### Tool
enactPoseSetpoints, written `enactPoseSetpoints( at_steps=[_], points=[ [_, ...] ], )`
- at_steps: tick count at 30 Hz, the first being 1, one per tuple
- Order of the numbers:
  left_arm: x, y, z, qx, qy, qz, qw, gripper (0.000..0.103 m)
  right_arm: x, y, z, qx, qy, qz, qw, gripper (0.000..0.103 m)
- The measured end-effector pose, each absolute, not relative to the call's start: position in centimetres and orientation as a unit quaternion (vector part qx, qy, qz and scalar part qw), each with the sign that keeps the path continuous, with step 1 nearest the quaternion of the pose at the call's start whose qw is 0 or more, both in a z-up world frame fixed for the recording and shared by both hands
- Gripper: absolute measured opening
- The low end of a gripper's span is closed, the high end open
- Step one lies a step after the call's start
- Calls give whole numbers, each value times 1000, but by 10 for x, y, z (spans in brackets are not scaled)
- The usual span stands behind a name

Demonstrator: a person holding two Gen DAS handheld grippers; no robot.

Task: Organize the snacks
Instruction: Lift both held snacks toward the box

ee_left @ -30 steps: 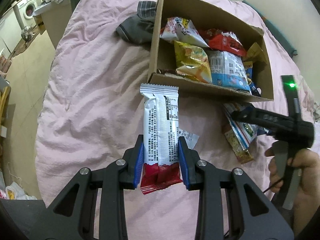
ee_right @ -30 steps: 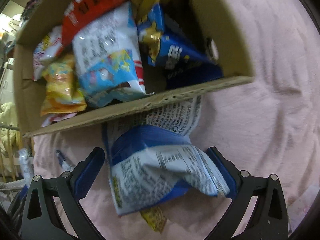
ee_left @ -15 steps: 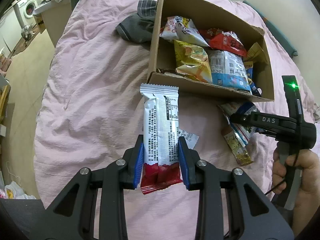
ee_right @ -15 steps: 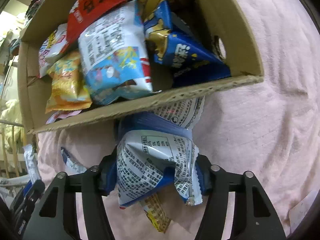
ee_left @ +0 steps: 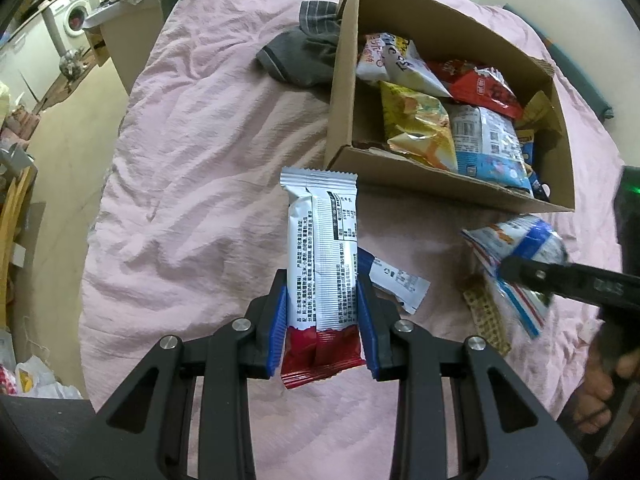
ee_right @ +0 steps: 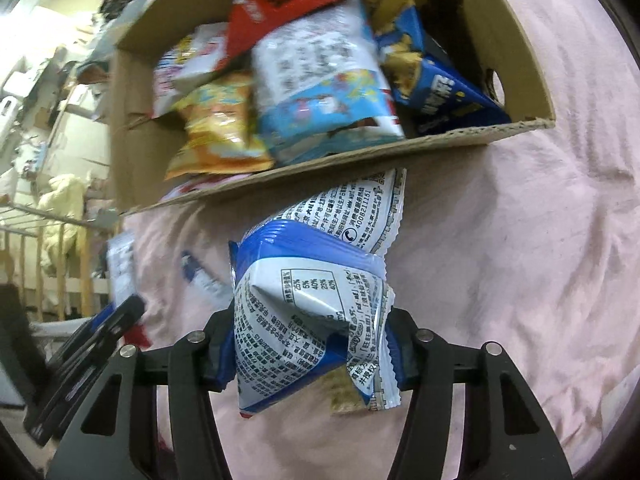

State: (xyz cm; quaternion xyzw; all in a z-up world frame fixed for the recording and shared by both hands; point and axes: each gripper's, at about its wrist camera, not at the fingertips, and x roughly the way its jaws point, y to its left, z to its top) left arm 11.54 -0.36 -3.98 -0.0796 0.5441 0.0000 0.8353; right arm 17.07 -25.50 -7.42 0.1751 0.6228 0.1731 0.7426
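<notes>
My left gripper (ee_left: 322, 320) is shut on a long white and red snack bar (ee_left: 322, 256), held upright above the pink bedspread in front of the cardboard box (ee_left: 436, 186). The box holds several snack bags. My right gripper (ee_right: 310, 344) is shut on a crumpled blue and white snack bag (ee_right: 316, 292), lifted off the bed just short of the box's near wall (ee_right: 360, 160). In the left wrist view the right gripper (ee_left: 532, 276) shows at the right with that bag (ee_left: 516, 256).
A small blue and white packet (ee_left: 394, 280) and a yellow waffle-print packet (ee_left: 486, 316) lie on the bed. Grey clothing (ee_left: 308, 54) lies left of the box. The bed edge and floor are at the left (ee_left: 60, 152).
My right gripper closed on the blue and white bag and lifted it off the bed. The left gripper kept holding its bar almost still.
</notes>
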Motion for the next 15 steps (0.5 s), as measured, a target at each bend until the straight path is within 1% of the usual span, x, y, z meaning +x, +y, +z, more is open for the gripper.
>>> enactPoseSetpoints(
  at_steps=[5, 10, 15],
  points=[
    [115, -3, -41, -68, 536, 9, 841, 28, 158, -251, -60, 160, 611, 192, 751, 59],
    [114, 1, -43, -63, 530, 17, 845, 28, 155, -241, -60, 157, 608, 209, 750, 59],
    [113, 6, -43, -55, 520, 28, 852, 28, 150, -226, -46, 149, 585, 264, 752, 59]
  ],
)
